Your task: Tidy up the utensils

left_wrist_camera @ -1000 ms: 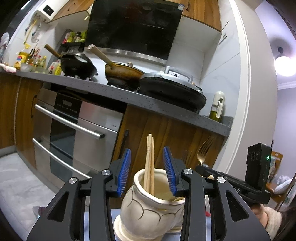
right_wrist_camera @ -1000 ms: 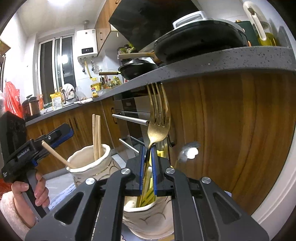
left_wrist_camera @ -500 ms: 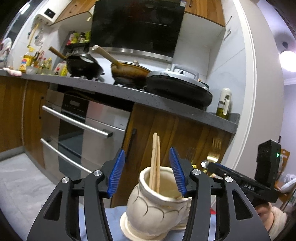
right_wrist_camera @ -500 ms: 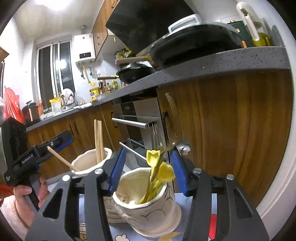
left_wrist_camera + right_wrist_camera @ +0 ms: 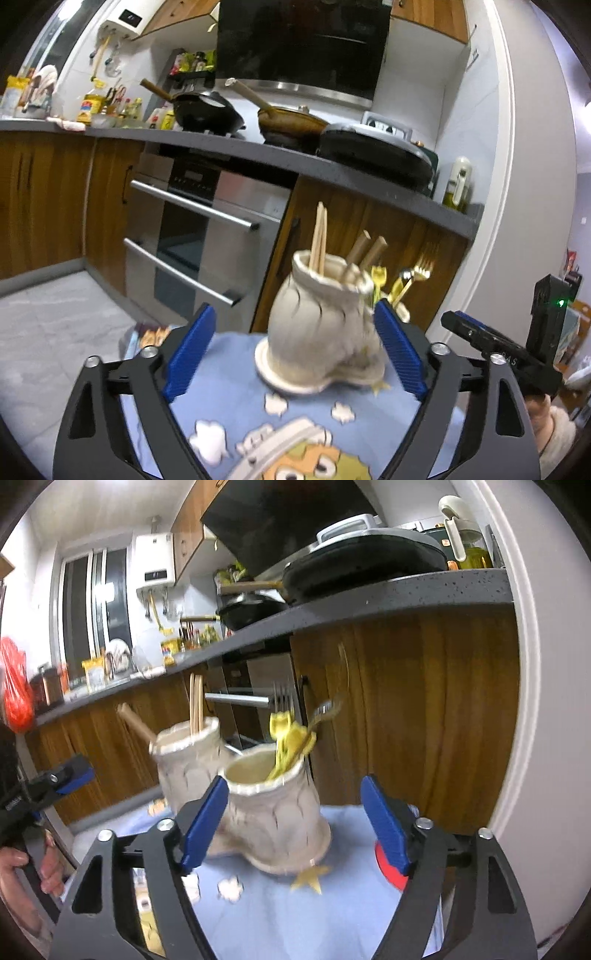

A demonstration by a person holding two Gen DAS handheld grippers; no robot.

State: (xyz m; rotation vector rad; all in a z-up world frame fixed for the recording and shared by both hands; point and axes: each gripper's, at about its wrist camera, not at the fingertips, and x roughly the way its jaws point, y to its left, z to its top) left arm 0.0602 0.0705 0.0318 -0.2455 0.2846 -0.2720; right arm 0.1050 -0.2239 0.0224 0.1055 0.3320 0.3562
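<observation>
At frame centre a cream-white glazed ceramic holder (image 5: 317,325) with a scalloped relief pattern carries pale tan wooden chopsticks (image 5: 318,240), and a matching cream ceramic holder (image 5: 273,808) carries gold metal forks (image 5: 323,712) beside yellow plastic utensils (image 5: 284,731). Across the lower frame lies a light blue cloth (image 5: 236,398) printed with white clouds, a yellow star and an orange-and-green cartoon figure. Both black-framed grippers wear ribbed blue pads (image 5: 190,349); brown wood-grain cabinets (image 5: 424,709) sit under a speckled grey countertop (image 5: 406,594).

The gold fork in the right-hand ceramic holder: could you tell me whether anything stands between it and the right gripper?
Nothing visible does. The right gripper is open, with the ceramic holder between its fingers and empty. The gold fork leans out of that holder's mouth, above the fingers, with open air between.
</observation>
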